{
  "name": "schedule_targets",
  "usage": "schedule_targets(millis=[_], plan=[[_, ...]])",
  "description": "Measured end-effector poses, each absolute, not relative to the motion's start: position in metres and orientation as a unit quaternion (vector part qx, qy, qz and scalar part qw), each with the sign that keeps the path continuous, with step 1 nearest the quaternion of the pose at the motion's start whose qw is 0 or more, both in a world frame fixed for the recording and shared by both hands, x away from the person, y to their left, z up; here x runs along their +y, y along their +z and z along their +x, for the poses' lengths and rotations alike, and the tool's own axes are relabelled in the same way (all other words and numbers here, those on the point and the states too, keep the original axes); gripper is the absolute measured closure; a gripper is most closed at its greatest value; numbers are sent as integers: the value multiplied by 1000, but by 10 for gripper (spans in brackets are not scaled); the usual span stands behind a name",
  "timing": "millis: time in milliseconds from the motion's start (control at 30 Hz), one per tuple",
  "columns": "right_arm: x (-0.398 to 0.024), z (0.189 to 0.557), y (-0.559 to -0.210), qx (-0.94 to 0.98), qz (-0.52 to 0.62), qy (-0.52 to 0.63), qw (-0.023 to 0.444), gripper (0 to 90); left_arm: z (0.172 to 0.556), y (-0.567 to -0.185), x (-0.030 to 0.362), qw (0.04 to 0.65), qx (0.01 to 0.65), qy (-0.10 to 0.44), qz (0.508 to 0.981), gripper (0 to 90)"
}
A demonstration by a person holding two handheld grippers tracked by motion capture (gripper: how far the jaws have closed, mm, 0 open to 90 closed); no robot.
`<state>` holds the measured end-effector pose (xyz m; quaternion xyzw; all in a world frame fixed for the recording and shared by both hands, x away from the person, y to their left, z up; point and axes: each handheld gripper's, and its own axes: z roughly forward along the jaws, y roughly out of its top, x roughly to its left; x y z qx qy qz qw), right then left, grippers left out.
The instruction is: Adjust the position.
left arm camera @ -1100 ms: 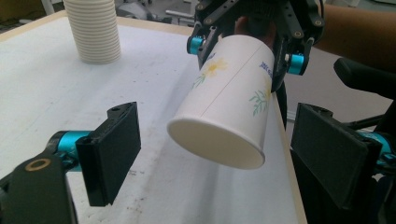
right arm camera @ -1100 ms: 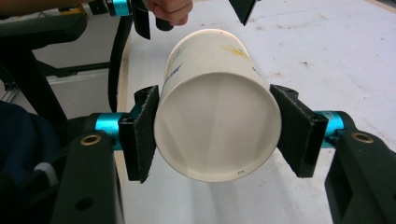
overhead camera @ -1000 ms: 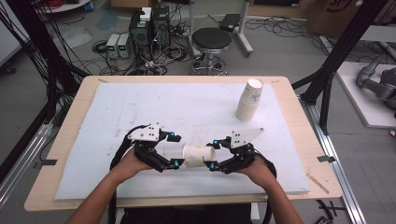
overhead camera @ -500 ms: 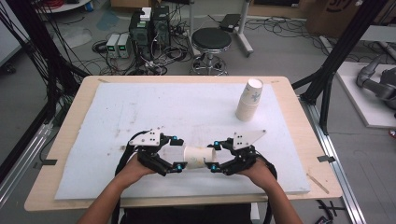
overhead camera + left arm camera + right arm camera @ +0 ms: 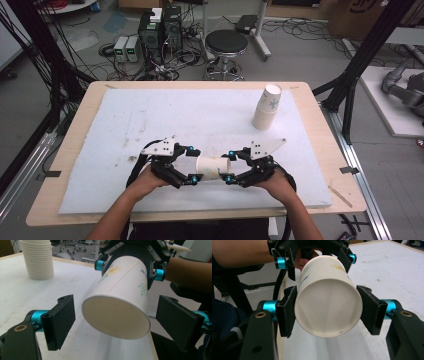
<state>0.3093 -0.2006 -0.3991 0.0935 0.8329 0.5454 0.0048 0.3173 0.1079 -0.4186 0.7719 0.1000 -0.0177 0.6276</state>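
Cups (image 5: 212,167): white paper, nested, faint floral print.

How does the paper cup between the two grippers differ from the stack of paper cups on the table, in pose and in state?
The paper cup lies level above the white mat; the stack of cups stands on it, bases up. The single cup is held: the right gripper is shut on it, and the left gripper stands open around it; the stack stands free, far from both. Both are white paper, with small prints.
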Motion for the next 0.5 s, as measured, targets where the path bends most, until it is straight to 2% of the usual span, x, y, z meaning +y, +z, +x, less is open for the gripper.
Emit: schedule_targets(millis=[500], plan=[[-201, 310, -398, 816, 90, 570, -20, 377, 316, -423, 97, 631, 82, -30, 771, 199]])
